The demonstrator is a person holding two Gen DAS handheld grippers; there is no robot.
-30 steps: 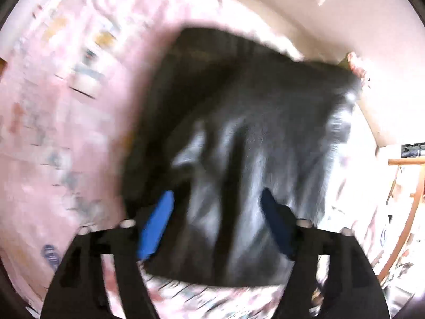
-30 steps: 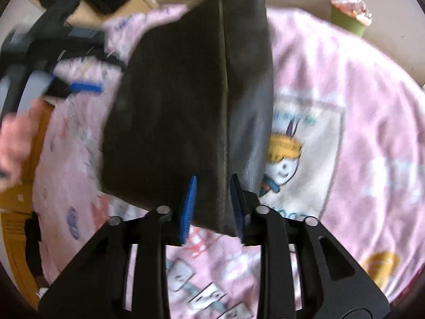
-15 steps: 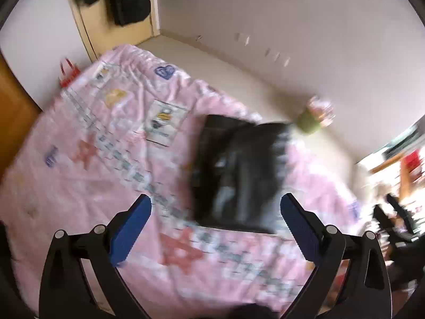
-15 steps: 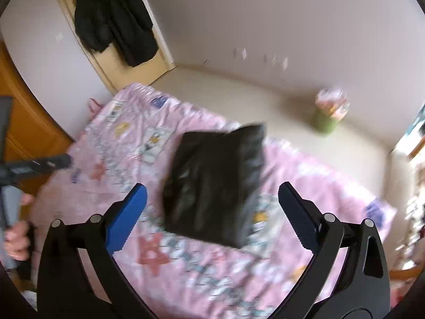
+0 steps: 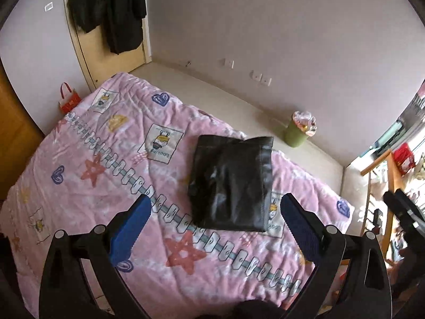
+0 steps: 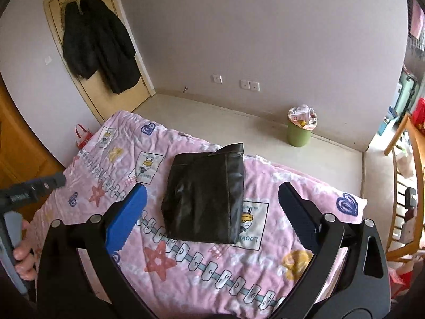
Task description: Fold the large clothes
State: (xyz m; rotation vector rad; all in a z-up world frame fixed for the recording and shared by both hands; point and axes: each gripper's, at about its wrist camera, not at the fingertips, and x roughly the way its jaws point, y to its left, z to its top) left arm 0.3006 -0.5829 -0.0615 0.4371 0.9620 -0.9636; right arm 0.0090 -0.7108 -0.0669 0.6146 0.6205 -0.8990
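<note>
folding looks finished, as far as we can judge: the black garment (image 5: pixel 231 186) lies as a compact rectangle on the pink quilt (image 5: pixel 79 186), flat and free of both tools. in the left wrist view it sits at about twelve o'clock from our left gripper (image 5: pixel 215 220), well apart from the fingers (image 5: pixel 130 228), which are spread wide with nothing between them. in the right wrist view our right gripper (image 6: pixel 212 212) is likewise spread and empty, the garment (image 6: pixel 204 196) lying ahead between eleven and twelve o'clock. one far corner of the bundle, toward one o'clock, stands up slightly instead of lying flat; we would guess that a light press there is all that remains, if anything. whether more clothes wait to be folded we cannot tell.

around the bed: a green waste bin (image 6: pixel 299 130) stands on the floor at one o'clock beyond the quilt, dark coats (image 6: pixel 101 42) hang on the door at ten o'clock, a small red bag (image 5: pixel 68 102) sits by the quilt's far left corner, and a wooden chair (image 6: pixel 406 175) stands at three o'clock. none of these touches the garment. nothing lies between us and the bundle.
</note>
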